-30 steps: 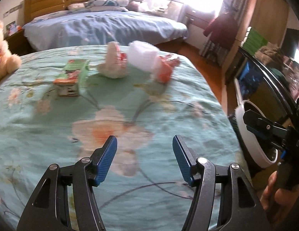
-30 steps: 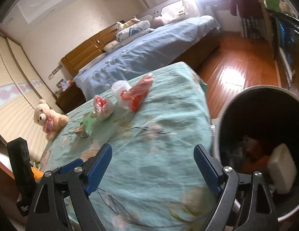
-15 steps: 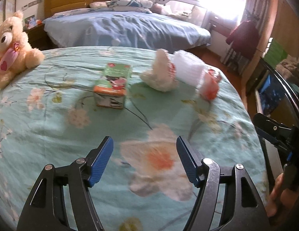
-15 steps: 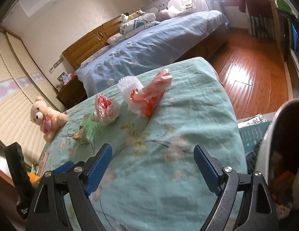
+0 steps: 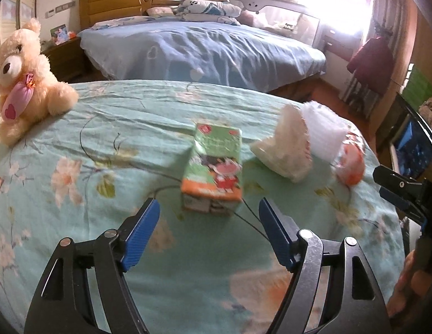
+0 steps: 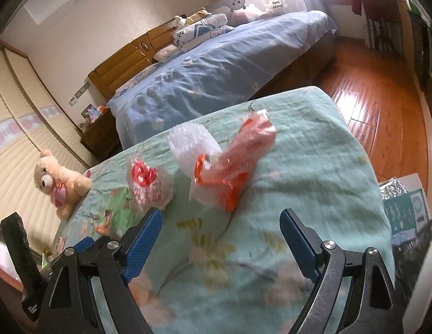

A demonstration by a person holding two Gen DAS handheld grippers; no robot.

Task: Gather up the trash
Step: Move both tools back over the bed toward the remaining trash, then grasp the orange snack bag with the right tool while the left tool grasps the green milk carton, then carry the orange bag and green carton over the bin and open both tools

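Note:
A green and orange carton [image 5: 214, 167] lies on the teal floral bedspread [image 5: 104, 128], just ahead of my open, empty left gripper [image 5: 209, 213]. Right of it sit a crumpled white bag [image 5: 285, 150], a white foam wrap [image 5: 324, 130] and an orange wrapper [image 5: 351, 164]. In the right wrist view my open, empty right gripper [image 6: 220, 222] hovers short of the orange wrapper [image 6: 238, 161], with the foam wrap [image 6: 192, 144] behind, the red-printed white bag [image 6: 149, 183] to the left and the carton [image 6: 112, 214] partly hidden by my left finger.
A teddy bear [image 5: 23, 80] sits at the bed's left edge. A second bed with a blue cover [image 5: 204, 47] stands behind. Wooden floor [image 6: 377, 91] lies to the right. Boxes [image 6: 405, 211] stand beside the bed at right. The right gripper shows at the right edge of the left wrist view [image 5: 402, 192].
Both grippers have moved toward the trash on the bed. The carton now lies just before the left fingers. The dark bin has left the right wrist view.

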